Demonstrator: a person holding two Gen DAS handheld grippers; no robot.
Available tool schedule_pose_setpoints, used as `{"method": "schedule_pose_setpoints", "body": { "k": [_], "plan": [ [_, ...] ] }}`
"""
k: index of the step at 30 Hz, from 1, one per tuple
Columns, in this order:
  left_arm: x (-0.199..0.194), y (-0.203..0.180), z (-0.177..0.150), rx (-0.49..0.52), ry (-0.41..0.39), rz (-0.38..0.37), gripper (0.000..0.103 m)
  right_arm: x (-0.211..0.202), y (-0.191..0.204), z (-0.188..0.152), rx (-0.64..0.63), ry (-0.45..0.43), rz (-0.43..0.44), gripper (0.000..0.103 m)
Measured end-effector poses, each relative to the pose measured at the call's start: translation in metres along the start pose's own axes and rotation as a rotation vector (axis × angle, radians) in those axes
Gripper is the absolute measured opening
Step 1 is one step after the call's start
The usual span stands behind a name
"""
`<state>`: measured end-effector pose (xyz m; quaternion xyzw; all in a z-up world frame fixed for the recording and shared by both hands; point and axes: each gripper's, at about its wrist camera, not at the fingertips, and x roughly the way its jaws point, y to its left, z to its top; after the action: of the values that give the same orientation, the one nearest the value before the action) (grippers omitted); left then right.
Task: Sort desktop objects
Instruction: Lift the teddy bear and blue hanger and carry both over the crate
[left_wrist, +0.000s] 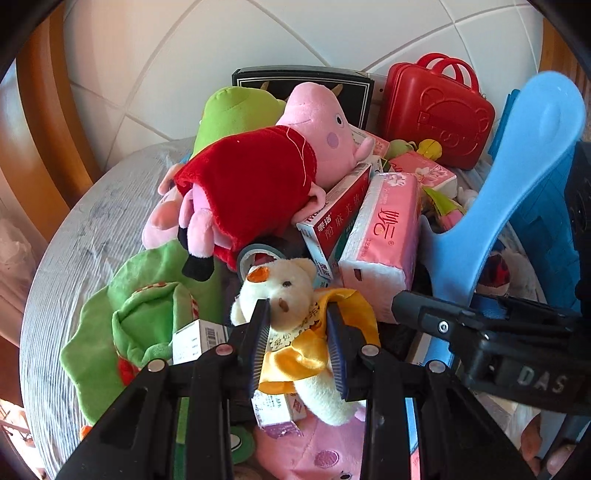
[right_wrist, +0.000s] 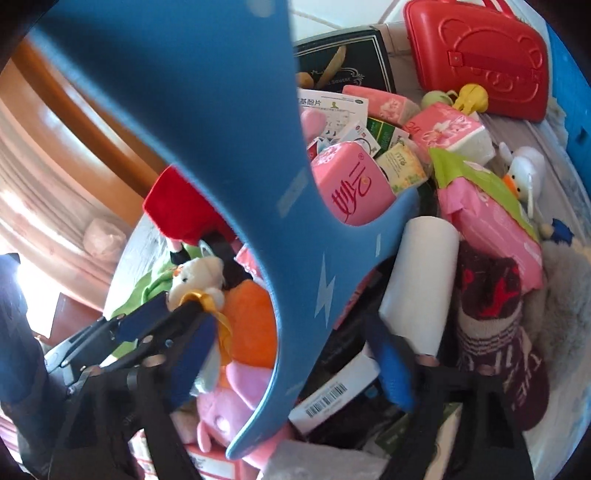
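Note:
A round table holds a pile of toys and boxes. My left gripper (left_wrist: 297, 314) is shut on a small cream teddy bear in a yellow cloth (left_wrist: 295, 295), its pads pressing the bear's sides. The bear also shows in the right wrist view (right_wrist: 199, 273), held by the left gripper (right_wrist: 184, 306). A large blue plastic piece (right_wrist: 236, 147) rises in front of my right camera; its lower end lies between my right gripper (right_wrist: 291, 373) fingers (right_wrist: 395, 373), which stand wide apart. It also shows in the left wrist view (left_wrist: 517, 166).
A pink pig plush in a red dress (left_wrist: 258, 166), green plush toys (left_wrist: 147, 314), pink tissue packs (left_wrist: 384, 229), medicine boxes (left_wrist: 332, 218), a tape roll (left_wrist: 258, 254), a red toy suitcase (left_wrist: 439, 114), a black box (left_wrist: 303, 81), a white roll (right_wrist: 417, 280) and a knitted sock (right_wrist: 495, 325) crowd the grey tablecloth (left_wrist: 85, 236).

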<state>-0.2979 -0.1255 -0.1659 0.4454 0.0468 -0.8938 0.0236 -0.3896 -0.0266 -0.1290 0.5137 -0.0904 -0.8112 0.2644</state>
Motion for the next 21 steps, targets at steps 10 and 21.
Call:
{"method": "schedule_pose_setpoints", "body": {
  "k": [10,21],
  "plan": [
    [-0.017,0.002,0.018,0.026,-0.059,-0.020,0.029,-0.009,0.029,0.007,-0.127,-0.076,-0.172,0.029],
    [-0.094,-0.028,0.032,0.048,-0.191,-0.019,0.030,-0.099,0.058,0.011,-0.215,-0.254,-0.171,0.008]
  ]
}}
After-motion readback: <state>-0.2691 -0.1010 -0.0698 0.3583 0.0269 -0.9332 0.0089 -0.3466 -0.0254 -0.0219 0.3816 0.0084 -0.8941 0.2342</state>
